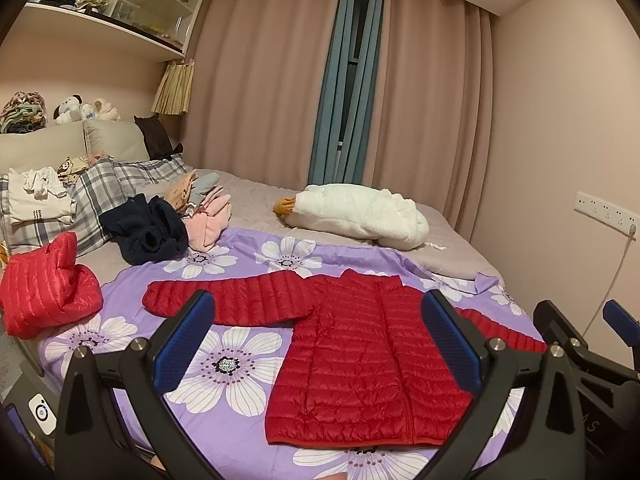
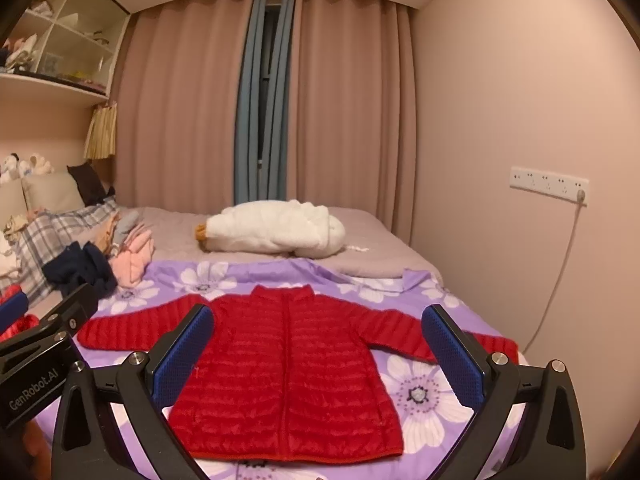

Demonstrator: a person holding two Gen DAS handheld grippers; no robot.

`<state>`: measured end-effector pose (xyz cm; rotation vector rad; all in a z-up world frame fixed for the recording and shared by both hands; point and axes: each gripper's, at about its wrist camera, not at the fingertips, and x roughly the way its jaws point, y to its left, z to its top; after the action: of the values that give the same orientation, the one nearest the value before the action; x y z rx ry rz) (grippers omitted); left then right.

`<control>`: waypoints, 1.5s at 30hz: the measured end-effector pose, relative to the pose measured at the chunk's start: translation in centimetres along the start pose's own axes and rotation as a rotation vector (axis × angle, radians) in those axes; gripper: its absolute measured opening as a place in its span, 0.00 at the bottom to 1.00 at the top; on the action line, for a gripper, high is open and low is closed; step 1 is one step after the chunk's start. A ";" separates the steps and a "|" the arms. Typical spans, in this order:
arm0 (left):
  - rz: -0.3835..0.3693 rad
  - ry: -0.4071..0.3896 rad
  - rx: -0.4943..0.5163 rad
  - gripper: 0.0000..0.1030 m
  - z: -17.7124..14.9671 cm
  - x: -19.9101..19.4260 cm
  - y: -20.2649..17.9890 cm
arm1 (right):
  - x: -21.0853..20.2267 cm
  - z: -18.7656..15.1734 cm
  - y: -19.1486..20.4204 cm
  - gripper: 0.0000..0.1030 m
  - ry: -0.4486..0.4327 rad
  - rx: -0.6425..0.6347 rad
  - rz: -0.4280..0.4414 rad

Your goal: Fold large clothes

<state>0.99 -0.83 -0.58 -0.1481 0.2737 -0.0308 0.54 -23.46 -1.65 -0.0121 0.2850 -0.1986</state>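
A red quilted puffer jacket (image 1: 360, 352) lies flat and face up on a purple flowered sheet (image 1: 240, 252), both sleeves spread out sideways; the right wrist view shows the same jacket (image 2: 288, 372) centred. My left gripper (image 1: 320, 340) hangs above the jacket's left half, jaws wide apart, blue pads (image 1: 182, 344) bare. My right gripper (image 2: 320, 344) hovers over the jacket's body, equally wide, nothing between its fingers. The right gripper's body (image 1: 580, 348) shows at the right edge of the left wrist view, and the left gripper's body (image 2: 44, 352) at the left edge of the right wrist view.
A second red puffer garment (image 1: 48, 284) lies crumpled at the left. A dark navy garment (image 1: 148, 228) and pink clothes (image 1: 208, 216) are piled behind it. A white goose plush (image 1: 356, 216) rests further back. A pink wall with a socket strip (image 2: 548, 184) borders the bed's right.
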 end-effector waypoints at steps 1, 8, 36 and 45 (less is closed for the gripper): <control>-0.001 -0.001 0.001 1.00 0.0 0.0 0.0 | 0.0 0.0 0.0 1.00 0.001 0.002 0.001; 0.034 0.000 0.012 1.00 -0.3 0.2 -0.3 | -0.2 -0.6 -0.4 1.00 -0.003 0.021 -0.021; 0.060 -0.002 -0.015 1.00 0.1 0.2 0.6 | 0.2 -0.7 -0.7 1.00 0.019 0.039 -0.061; 0.082 0.001 -0.024 1.00 -0.1 0.1 0.6 | 0.4 -1.0 -0.9 1.00 0.026 0.039 -0.062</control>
<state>1.05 -0.28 -0.78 -0.1606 0.2811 0.0539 0.48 -24.39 -2.66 0.0202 0.3073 -0.2657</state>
